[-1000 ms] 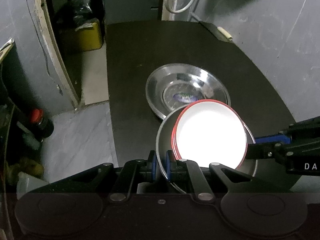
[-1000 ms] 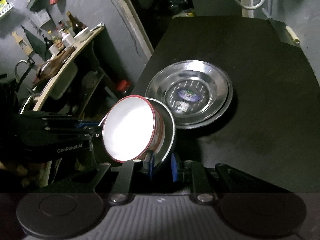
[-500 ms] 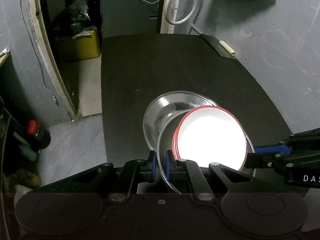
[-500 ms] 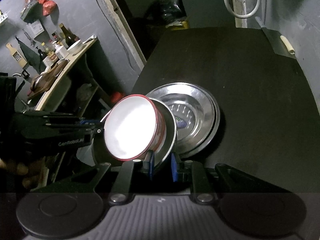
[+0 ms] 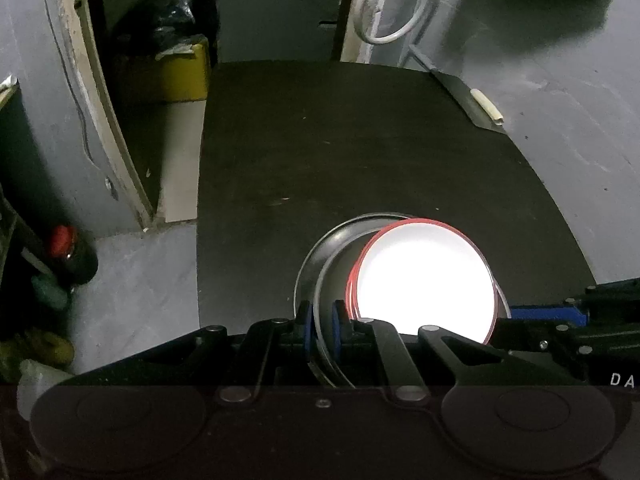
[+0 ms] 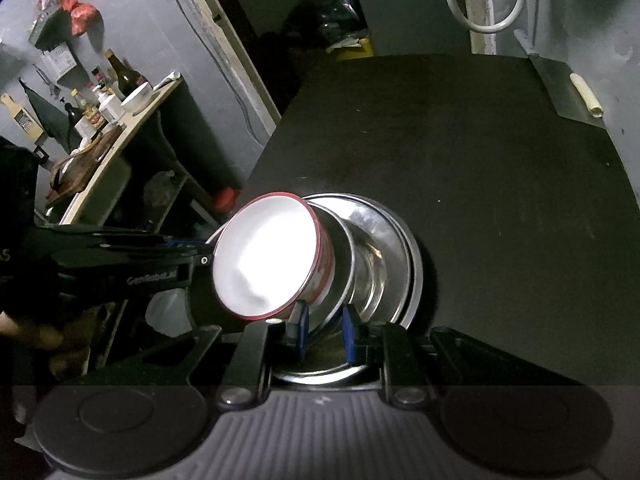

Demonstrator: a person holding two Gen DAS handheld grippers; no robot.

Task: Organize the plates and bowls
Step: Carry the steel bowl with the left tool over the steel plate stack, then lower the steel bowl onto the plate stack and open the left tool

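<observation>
A steel plate [image 5: 326,276] [image 6: 340,280] carries a white bowl with a red rim [image 5: 426,276] [image 6: 266,260]. My left gripper [image 5: 321,326] is shut on the plate's near rim. My right gripper [image 6: 323,330] is shut on the opposite rim. Together they hold the plate tilted just over a stack of steel plates [image 6: 400,264] on the black table [image 5: 360,152] [image 6: 480,180]. In the left wrist view the stack's rim [image 5: 308,268] peeks out left of the held plate. The right gripper's body shows at the right in the left wrist view [image 5: 560,320].
A cleaver with a pale handle [image 5: 486,106] [image 6: 586,96] lies at the table's far right corner. A yellow bin [image 5: 176,70] stands beyond the table's left side. A side shelf with bottles [image 6: 104,96] is at left. A red-capped bottle [image 5: 70,252] stands on the floor.
Both grippers have carried the plate with the bowl forward over the stack of steel plates, which is now mostly covered beneath it.
</observation>
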